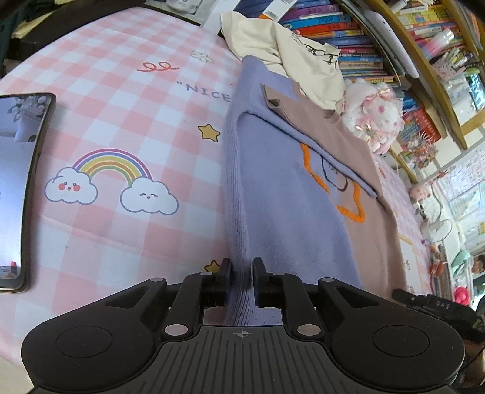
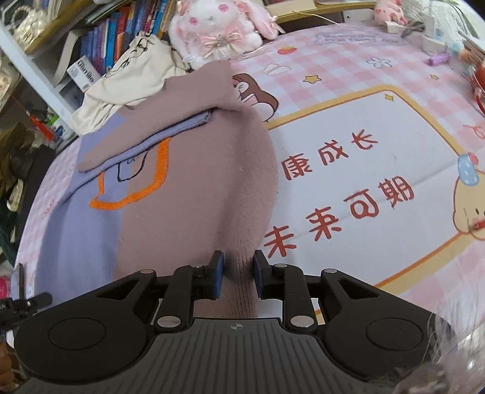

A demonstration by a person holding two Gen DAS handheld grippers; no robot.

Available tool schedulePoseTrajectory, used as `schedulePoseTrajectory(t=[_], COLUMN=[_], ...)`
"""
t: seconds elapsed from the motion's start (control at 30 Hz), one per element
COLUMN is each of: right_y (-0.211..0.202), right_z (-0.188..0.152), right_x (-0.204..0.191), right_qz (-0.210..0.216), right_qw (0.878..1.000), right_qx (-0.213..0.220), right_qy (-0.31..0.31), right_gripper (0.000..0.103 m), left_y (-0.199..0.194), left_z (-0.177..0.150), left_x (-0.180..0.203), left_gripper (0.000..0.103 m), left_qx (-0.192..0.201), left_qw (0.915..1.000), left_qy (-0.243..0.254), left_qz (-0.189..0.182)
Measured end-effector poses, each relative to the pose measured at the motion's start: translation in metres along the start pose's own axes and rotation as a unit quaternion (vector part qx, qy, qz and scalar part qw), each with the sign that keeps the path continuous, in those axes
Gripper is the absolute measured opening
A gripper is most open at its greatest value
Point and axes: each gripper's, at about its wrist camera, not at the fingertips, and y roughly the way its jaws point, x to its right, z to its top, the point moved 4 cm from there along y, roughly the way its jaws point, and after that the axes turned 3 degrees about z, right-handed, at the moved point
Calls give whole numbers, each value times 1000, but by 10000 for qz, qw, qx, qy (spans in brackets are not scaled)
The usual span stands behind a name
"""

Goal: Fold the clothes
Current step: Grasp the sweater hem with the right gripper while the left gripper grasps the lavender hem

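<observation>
A two-tone knit sweater, lavender [image 1: 288, 197] on one half and dusty pink [image 2: 188, 197] on the other, lies on the pink checked tablecloth [image 1: 121, 106] with an orange star outline on its front. Both sleeves are folded across the chest. My left gripper [image 1: 242, 269] is shut on the lavender ribbed hem, which rises as a ridge into the jaws. At the other corner my right gripper [image 2: 239, 263] is shut on the pink ribbed hem, and the fabric fills the gap between its blue pads.
A phone [image 1: 18, 188] lies face up at the left of the cloth. A crumpled cream garment [image 1: 291, 51] and a white plush bunny [image 2: 212, 27] sit just beyond the sweater's collar, against shelves of books [image 1: 342, 27]. Small items [image 2: 436, 57] crowd the far right.
</observation>
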Motion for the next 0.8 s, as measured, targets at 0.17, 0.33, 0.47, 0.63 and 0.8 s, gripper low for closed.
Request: schedulePoseTrajectory(t=[0.17,0.33,0.47,0.63,0.8], right_y=[-1,-6,-5,-6,-6], right_z=[-4,-10,-9,-10,-10], right_x=[-6,-6,-2,-1,-1], right_qz=[-114,-109,-39,28,27], right_qw=[9991,9989,9997,9998,9996], right_qx=[74,111,23,43,20], right_qy=[-392,-449,-258,-189,-279], right_gripper=[10,10,11,12,11], left_y=[2,1,1,2,2], left_z=[2,1,1,1,-1], left_x=[6,6,0,-4,-4], left_gripper=[8,7,11,12,8], left_qx=[-70,-114,-125,-111,-57], left_qw=[9996,9994,9999,9998,9999], left_qy=[254,319,95,-64,1], left_qz=[67,62,-44,-143,-157])
